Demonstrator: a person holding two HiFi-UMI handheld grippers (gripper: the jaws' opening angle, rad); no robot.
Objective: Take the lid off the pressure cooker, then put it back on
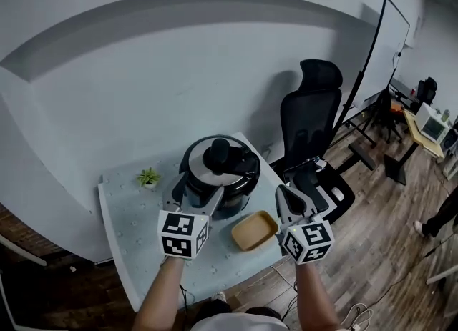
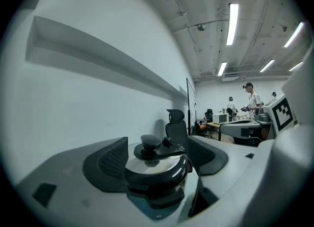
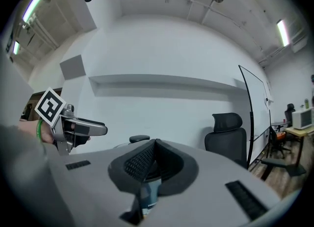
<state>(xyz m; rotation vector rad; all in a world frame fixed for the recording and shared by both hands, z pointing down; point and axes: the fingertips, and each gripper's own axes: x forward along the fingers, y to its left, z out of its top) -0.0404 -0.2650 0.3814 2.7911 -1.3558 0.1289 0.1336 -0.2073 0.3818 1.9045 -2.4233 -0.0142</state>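
The pressure cooker (image 1: 218, 176) stands at the far middle of the worktop (image 1: 132, 229), with its lid (image 2: 156, 161) seated and the black knob (image 2: 150, 141) upright on top. Our left tool (image 1: 195, 195) hangs just on the near side of it, jaws wide apart and framing the lid, apparently clear of it. Our right tool (image 3: 153, 146) is off to the right with its jaws pressed together on nothing. A tan dish (image 1: 254, 230) lies near and right of the cooker, and a small plant (image 1: 149, 177) sits to its left.

We judge the step in hand to be the reach for the lid. To do it well, we should level the left tool with the knob, centre it between the pads and close firmly. Such a lid likely needs a turn before it lifts.

We cannot tell whether the lid is locked. From the head view, the left tool covers the cooker's near wall. From the right gripper view, only the knob's top shows.
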